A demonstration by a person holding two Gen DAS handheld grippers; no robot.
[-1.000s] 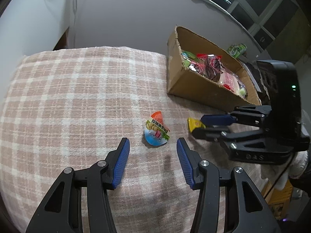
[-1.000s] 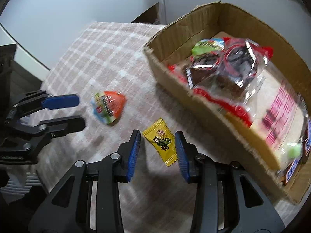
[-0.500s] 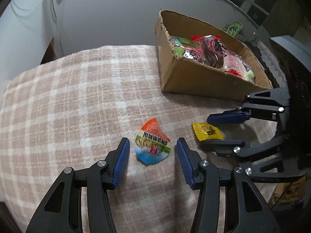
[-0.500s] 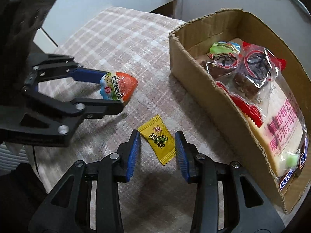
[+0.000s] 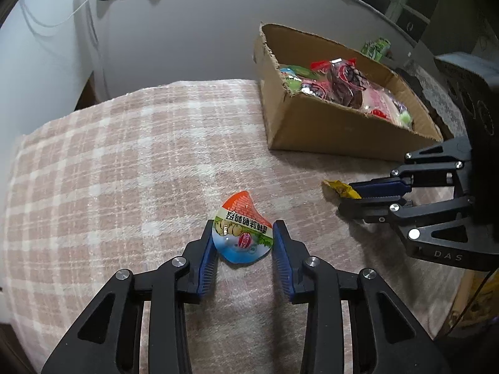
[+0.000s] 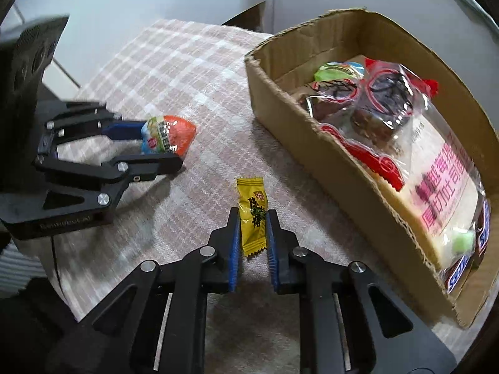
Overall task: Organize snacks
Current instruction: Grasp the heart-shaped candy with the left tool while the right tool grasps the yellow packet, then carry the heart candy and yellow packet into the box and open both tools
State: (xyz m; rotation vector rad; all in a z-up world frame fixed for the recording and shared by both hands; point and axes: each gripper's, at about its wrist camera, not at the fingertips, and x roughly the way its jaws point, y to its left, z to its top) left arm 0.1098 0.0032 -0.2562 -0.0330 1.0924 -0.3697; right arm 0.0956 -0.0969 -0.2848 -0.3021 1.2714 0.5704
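The jelly cup point(image 5: 241, 233) is a heart-shaped plastic cup with a glossy printed foil lid: orange at the pointed end, a white band of Chinese characters across the middle, fruit artwork and pale blue toward the rounded end. It sits on the plaid cloth point(image 5: 124, 162), and the left gripper point(image 5: 243, 243) is closed onto it, both blue ribbed pads pressing its sides. In the right wrist view the cup bulges out beyond the black fingers.

The yellow candy point(image 6: 252, 215) is a small flat pillow pack of shiny film with crimped, zigzag-cut ends and dark printed characters. The right gripper point(image 6: 252, 237) has narrowed onto it, pads against both long edges, the wrapper standing up from the cloth.

The cloth is soft and woolly, checked in pink and cream. Just beyond both snacks stands an open cardboard box point(image 6: 312, 143) with rough torn edges, holding crinkly clear packets of dark cakes point(image 6: 383, 99), a bagged bread loaf point(image 6: 443, 193) with pink lettering and a green-lidded cup point(image 6: 333, 70).
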